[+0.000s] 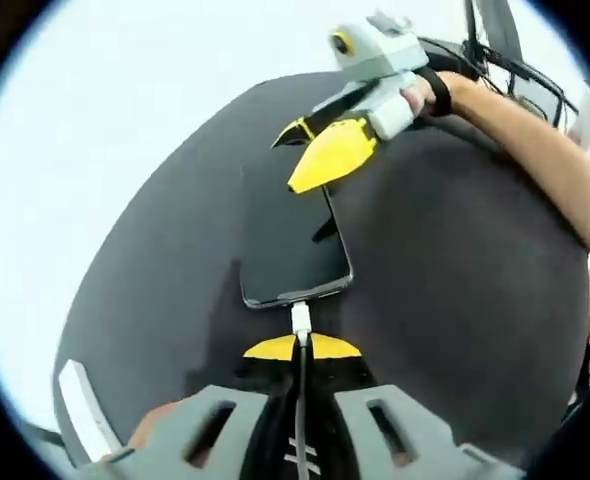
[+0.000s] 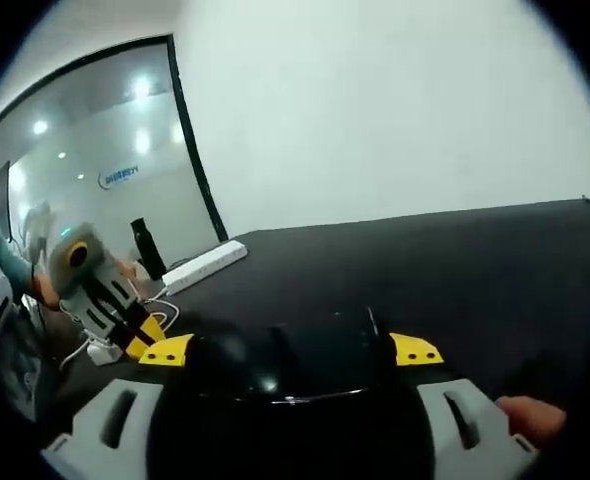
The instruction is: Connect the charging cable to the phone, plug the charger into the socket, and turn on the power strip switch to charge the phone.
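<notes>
Lying flat on the dark counter (image 1: 455, 300), the phone (image 1: 293, 250) has the cable (image 1: 302, 400) plugged into its near end. Left hand-held gripper (image 1: 302, 347) pinched on cable just behind the plug. Right hand-held gripper (image 2: 290, 350) clamped across phone's far end; phone edge partly hidden by jaws. Power strip (image 2: 205, 266) well apart; charger (image 2: 102, 350) blurry.

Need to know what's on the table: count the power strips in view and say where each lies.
1. A white power strip lies at the far edge of the black table in the right gripper view; more may be hidden off-frame.
</notes>
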`<state>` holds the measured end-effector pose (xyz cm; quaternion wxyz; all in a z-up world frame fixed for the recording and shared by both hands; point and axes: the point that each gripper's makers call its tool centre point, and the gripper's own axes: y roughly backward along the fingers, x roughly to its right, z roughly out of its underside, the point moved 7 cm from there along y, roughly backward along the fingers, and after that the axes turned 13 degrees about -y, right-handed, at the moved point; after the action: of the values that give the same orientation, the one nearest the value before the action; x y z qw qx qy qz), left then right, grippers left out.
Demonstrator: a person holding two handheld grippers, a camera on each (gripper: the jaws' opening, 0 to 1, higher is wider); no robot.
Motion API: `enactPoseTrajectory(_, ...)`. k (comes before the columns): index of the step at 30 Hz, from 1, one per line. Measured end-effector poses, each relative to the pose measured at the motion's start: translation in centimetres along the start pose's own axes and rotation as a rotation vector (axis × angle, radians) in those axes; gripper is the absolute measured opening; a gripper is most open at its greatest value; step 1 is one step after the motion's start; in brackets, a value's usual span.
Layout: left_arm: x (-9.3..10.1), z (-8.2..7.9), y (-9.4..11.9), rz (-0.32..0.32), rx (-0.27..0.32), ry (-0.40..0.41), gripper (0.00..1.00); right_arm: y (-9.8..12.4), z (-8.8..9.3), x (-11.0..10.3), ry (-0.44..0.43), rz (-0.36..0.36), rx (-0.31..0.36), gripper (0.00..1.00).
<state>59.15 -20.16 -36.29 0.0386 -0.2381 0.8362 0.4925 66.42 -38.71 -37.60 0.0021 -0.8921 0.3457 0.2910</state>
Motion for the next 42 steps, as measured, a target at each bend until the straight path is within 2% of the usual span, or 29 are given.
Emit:
enactPoseTrajectory(2,-0.2,0.3,0.0,0.021,0.032,0.068,0.00,0.0,0.0,0.0,0.000,0.000,0.001,0.73)
enactPoseTrajectory(4,-0.4,0.5,0.0,0.022,0.040,0.082,0.00,-0.1,0.3,-0.4,-0.008,0.000,0.005,0.74)
enactPoseTrajectory(5,-0.4,0.3,-0.1,0.022,0.039,0.075,0.00,-0.1,0.4,-0.5,-0.005,0.002,0.006,0.74)
enactPoseTrajectory(7,-0.3,-0.1,-0.1,0.008,0.014,0.012,0.00,-0.2,0.2,-0.4,-0.010,0.003,0.012,0.75)
enactPoseTrajectory(10,-0.3,-0.4,-0.3,0.005,0.002,-0.018,0.00,-0.2,-0.1,0.1,-0.002,0.010,0.017,0.77)
enactPoseTrajectory(12,-0.7,-0.5,-0.4,0.031,-0.013,-0.005,0.00,-0.2,0.0,0.0,-0.007,0.008,0.017,0.77)
enactPoseTrajectory(13,-0.7,-0.4,-0.4,0.052,-0.018,0.028,0.00,-0.1,-0.1,0.1,-0.005,0.006,0.016,0.78)
enactPoseTrajectory(15,-0.9,-0.5,-0.5,0.079,-0.052,0.044,0.00,-0.1,-0.3,0.3,-0.015,0.007,0.019,0.77)
enactPoseTrajectory(16,-0.8,-0.5,-0.7,0.076,-0.070,0.072,0.00,-0.1,-0.4,0.3,-0.033,0.004,0.023,0.77)
enactPoseTrajectory(17,-0.8,-0.6,-0.7,0.073,-0.085,0.065,0.00,-0.1,-0.5,0.4,-0.044,0.004,0.024,0.77)
enactPoseTrajectory(19,-0.9,-0.8,-0.9,0.094,-0.145,0.113,0.00,0.0,-0.9,1.1,-0.041,0.015,0.024,0.76)
enactPoseTrajectory(22,-1.3,-1.2,-1.1,0.151,-0.217,0.088,0.00,-0.1,-0.7,0.8,-0.037,0.019,0.025,0.75)
enactPoseTrajectory(23,-1.3,-1.2,-1.0,0.151,-0.211,0.062,0.00,-0.1,-0.6,0.8,-0.035,0.021,0.026,0.74)
enactPoseTrajectory(26,-1.1,-0.5,-0.4,0.135,-0.151,0.060,0.01,0.1,-0.5,0.9,-0.018,0.021,0.015,0.66)
enactPoseTrajectory(29,-1.1,0.2,-0.2,0.134,-0.043,0.121,0.02,0.1,-0.5,1.0,-0.014,0.024,0.009,0.63)
enactPoseTrajectory(32,-0.9,0.3,-0.1,0.127,-0.028,0.114,0.02,0.1,-0.6,1.2,0.001,0.029,0.009,0.63)
enactPoseTrajectory(35,-0.7,0.1,0.1,0.112,-0.041,0.114,0.04,0.1,-0.8,1.6,0.002,0.032,0.009,0.62)
enactPoseTrajectory(38,-0.8,0.3,0.2,0.089,-0.057,0.063,0.11,0.2,-1.1,1.9,0.000,0.030,0.009,0.62)
enactPoseTrajectory(42,-0.6,0.7,0.3,0.112,-0.048,0.114,0.11,0.2,-0.9,1.6,0.001,0.031,0.008,0.61)
